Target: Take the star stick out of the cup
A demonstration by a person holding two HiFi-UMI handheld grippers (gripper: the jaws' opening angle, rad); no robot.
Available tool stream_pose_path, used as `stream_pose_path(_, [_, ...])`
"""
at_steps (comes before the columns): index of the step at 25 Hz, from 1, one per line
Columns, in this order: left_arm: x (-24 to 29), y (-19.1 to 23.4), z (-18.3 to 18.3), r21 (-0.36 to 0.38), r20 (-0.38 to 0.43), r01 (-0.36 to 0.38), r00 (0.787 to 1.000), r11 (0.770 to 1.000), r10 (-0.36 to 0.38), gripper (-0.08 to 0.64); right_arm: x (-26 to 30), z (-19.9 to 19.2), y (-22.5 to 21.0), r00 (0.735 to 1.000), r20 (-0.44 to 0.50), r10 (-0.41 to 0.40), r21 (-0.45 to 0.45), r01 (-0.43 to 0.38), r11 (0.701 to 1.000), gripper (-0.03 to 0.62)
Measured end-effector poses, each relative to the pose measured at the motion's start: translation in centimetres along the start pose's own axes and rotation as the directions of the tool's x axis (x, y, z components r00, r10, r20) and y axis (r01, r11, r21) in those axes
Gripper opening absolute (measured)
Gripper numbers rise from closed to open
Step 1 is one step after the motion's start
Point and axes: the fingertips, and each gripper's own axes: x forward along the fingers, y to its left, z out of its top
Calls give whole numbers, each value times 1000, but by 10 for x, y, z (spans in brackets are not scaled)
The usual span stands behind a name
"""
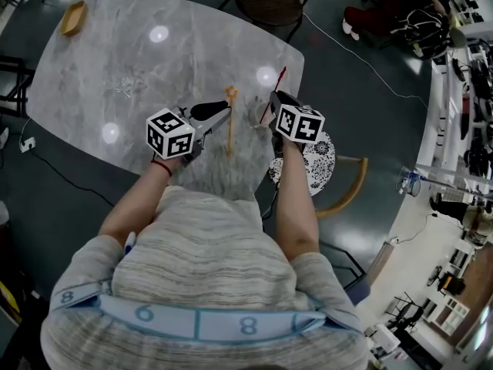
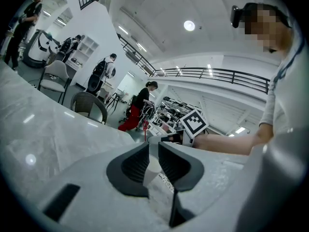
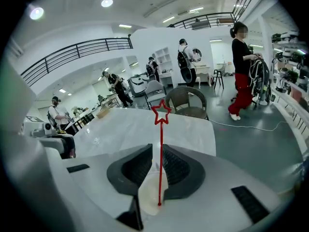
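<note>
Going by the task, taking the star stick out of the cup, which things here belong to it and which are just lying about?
Part of the job:
- red star stick, pinched in the right gripper
- clear cup, standing on the table

Lying about:
- yellow star stick, flat on the table
- wooden tray, at the far corner
- chair and patterned seat, off the table

Head cam looks steeply down on the bench [image 1: 115, 68] from overhead; cams on left gripper [image 2: 153, 151] & right gripper [image 3: 156, 153] sit close behind their jaws, low, both facing across it twd the chair [image 2: 89, 105], shared by all 3.
</note>
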Motion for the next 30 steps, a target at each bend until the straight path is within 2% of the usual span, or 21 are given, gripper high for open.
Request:
stream_pose_path(6, [-1,0,-3,-3,-5,-9,1000,1000,9,55,13,-9,-13,999,-37,-24,16,25,1000,27])
stream_pose_path(10, [-3,2,-4,-4,-7,-13,1000,1000,13,55,20,-10,-12,999,-35,-9,25,10,1000,27])
stream_pose_path(14, [-5,1,-4,-3,-7,-16,1000,1000,16,55,20,-11,-13,999,-46,-29,9,29,1000,26])
stream_pose_path(21, [-4,1,-5,-5,-6,-16,1000,1000,16,55,19,-7,-6,999,-37,-12,-20,11,1000,20])
stream_pose_path(26, [-7,3,1,-5,6,-16,1000,1000,16,55,3,14,3,1000,1,-5,-33,5,999,18])
stream_pose_path(30, [-10,5,4,-3,19,-19,1000,1000,19,55,-16,42,21,998,50,23,-80,-19,997,18])
